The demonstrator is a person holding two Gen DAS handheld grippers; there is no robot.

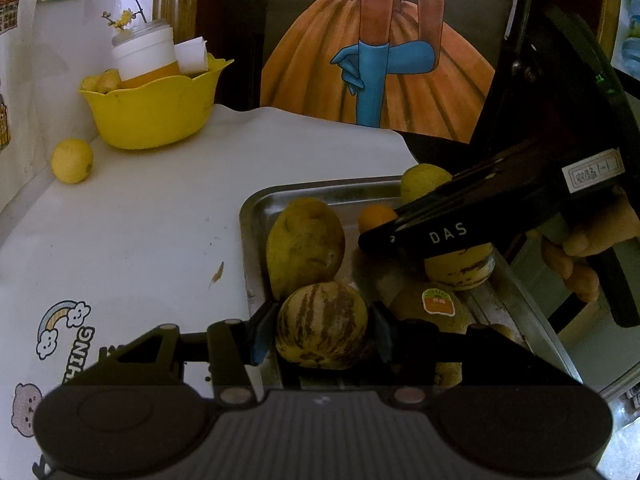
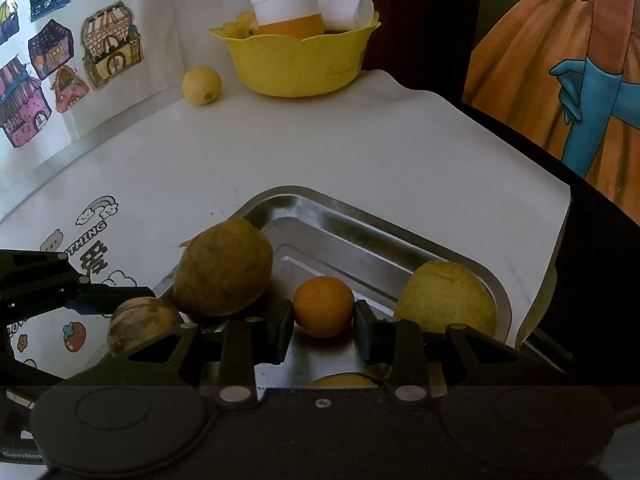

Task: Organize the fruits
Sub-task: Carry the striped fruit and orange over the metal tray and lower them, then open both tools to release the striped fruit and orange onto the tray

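We held a round striped melon (image 1: 322, 324), pale yellow with brown-purple streaks, clamped between the blue pads of the left gripper (image 1: 320, 330) at the near edge of the steel tray (image 1: 256, 216). Just behind it in the tray lay a large dull-yellow mango (image 1: 305, 246) with dark blemishes, touching the melon. Our right gripper (image 2: 324, 330) sat lower in the same tray with a small smooth orange (image 2: 324, 306) between its fingers; the pads stood close on either side of it, but we could not tell whether they pressed it or left a sliver of gap. To the right of the orange in the tray rested a pale yellow-green round fruit (image 2: 446, 300) against the tray's rim, and nearer the melon a brownish fruit with an orange sticker (image 1: 438, 302) showed, partly hidden by the gripper. The tray sat on a white table cover (image 1: 160, 220) printed with cartoon clouds. Well beyond the tray, by the wall, stood a scalloped yellow bowl (image 1: 154, 114) holding a white-and-orange cup (image 1: 146, 58), a rolled white paper (image 2: 352, 10) and some small yellow fruit. A single lemon (image 1: 72, 160) lay on the cover just beside that bowl.
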